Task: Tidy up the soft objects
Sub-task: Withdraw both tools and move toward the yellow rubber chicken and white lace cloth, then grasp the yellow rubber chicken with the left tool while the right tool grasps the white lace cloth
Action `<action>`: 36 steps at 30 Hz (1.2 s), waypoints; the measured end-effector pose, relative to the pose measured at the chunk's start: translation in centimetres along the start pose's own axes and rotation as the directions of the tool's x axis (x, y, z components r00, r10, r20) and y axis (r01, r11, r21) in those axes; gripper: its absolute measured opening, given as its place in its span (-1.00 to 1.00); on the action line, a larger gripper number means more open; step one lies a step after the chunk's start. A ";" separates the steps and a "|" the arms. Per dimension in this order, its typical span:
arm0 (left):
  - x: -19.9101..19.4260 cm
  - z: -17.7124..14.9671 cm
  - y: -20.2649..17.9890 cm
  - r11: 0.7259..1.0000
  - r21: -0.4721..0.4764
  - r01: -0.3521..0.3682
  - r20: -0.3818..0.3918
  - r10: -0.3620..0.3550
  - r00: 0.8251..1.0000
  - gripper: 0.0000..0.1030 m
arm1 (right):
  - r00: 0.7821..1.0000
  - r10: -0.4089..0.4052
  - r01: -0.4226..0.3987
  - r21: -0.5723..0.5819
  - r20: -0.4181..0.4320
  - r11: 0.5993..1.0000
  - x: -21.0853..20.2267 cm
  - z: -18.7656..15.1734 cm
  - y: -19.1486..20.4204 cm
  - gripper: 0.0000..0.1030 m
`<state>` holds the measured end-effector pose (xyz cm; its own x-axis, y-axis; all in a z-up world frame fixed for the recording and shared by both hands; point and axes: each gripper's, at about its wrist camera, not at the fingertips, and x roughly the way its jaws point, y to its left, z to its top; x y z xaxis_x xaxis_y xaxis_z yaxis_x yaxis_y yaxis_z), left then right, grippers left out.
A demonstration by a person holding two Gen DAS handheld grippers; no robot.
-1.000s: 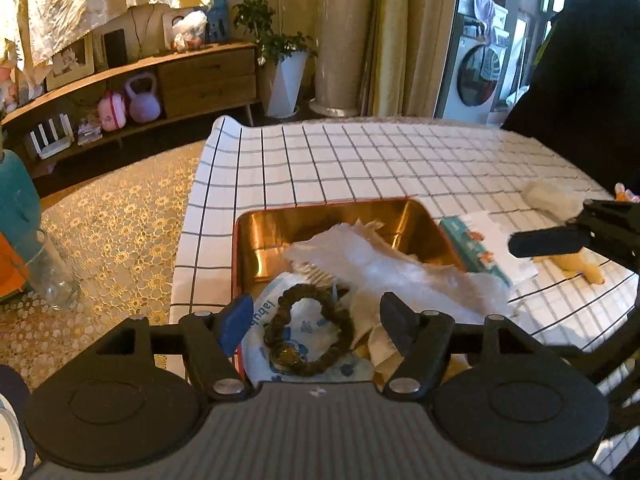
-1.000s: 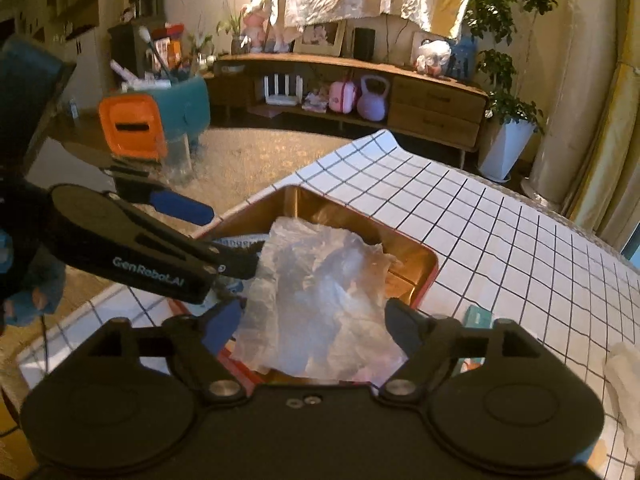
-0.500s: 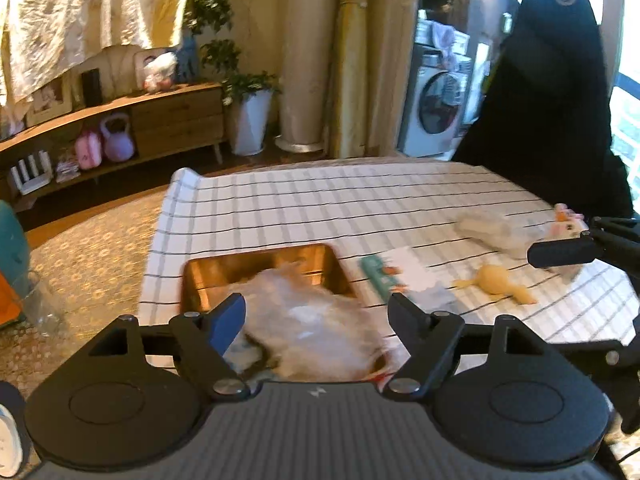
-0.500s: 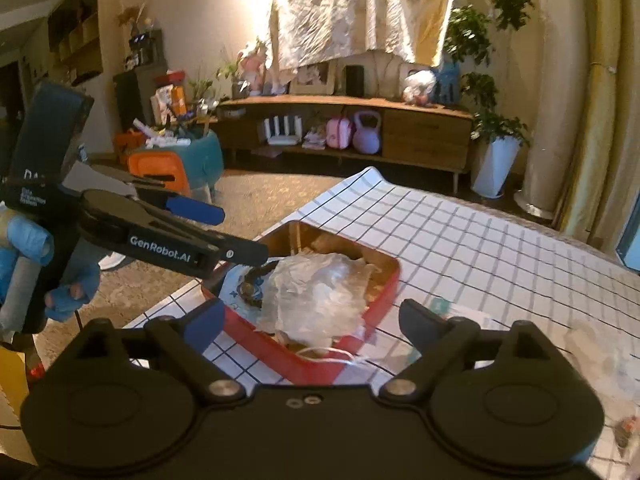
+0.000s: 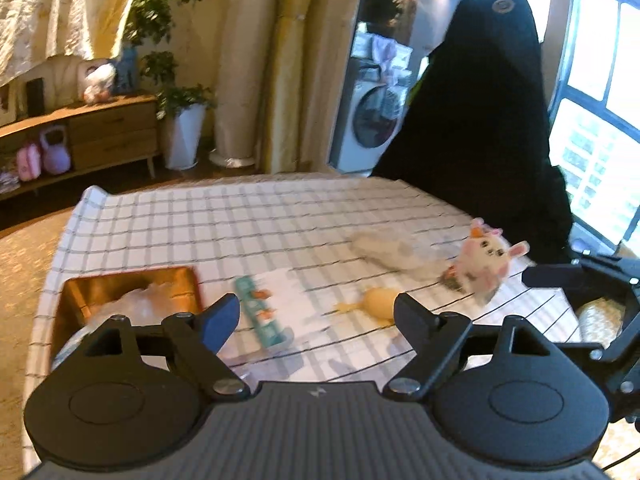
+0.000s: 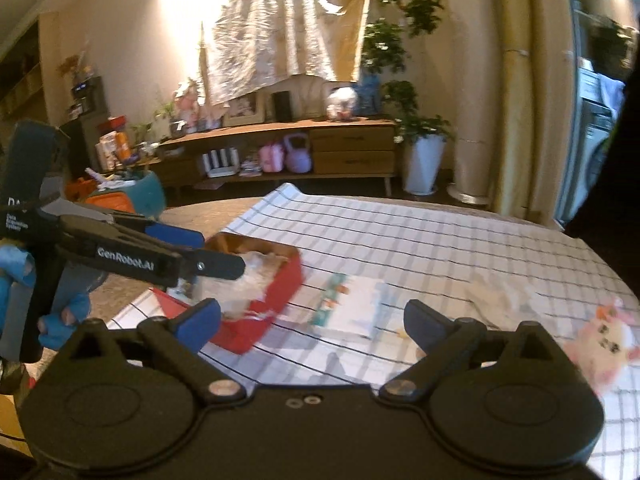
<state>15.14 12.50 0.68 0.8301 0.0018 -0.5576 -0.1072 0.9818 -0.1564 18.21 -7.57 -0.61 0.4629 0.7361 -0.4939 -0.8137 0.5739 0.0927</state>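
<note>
Right of the red tray, both grippers, left and right, just spread wide, holding nothing.

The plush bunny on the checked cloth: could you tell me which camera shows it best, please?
The left wrist view: the plush bunny is whole, its face and ears readable. The right wrist view catches it only blurred near the right edge.

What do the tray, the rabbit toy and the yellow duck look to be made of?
Tray: likely metal, with a glossy golden inside that reflects light and red outer walls.
Rabbit toy: plush, with fuzzy white and pink pile.
Duck: smooth and matte, possibly rubber; too blurred to be sure.
</note>
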 end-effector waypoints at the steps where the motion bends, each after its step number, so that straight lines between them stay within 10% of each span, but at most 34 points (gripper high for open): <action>1: 0.3 0.0 -0.5 1.000 0.004 0.015 0.007 -0.015 1.000 0.76 | 1.000 -0.014 0.014 0.003 -0.001 1.000 -0.4 -0.4 -0.6 0.91; 3: 1.0 0.0 -1.6 0.999 0.016 0.038 0.021 -0.039 0.999 1.00 | 0.999 -0.035 0.035 0.012 -0.003 0.999 -1.0 -1.0 -1.7 0.91; 17: 8.0 -0.4 -7.5 0.995 0.065 0.081 0.020 -0.083 0.996 1.00 | 0.981 -0.196 0.195 0.129 -0.007 0.972 -2.3 -1.9 -11.4 0.91; 36: 18.9 -2.7 -9.5 0.992 0.127 0.023 -0.113 -0.009 0.994 1.00 | 0.971 -0.190 0.219 0.211 -0.148 0.953 11.3 0.5 -18.9 0.93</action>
<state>30.35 2.72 -10.55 0.7638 -0.0282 -0.6448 -0.0179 0.9977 -0.0648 38.96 -9.89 -7.56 0.5516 0.5522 -0.6252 -0.6001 0.7833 0.1624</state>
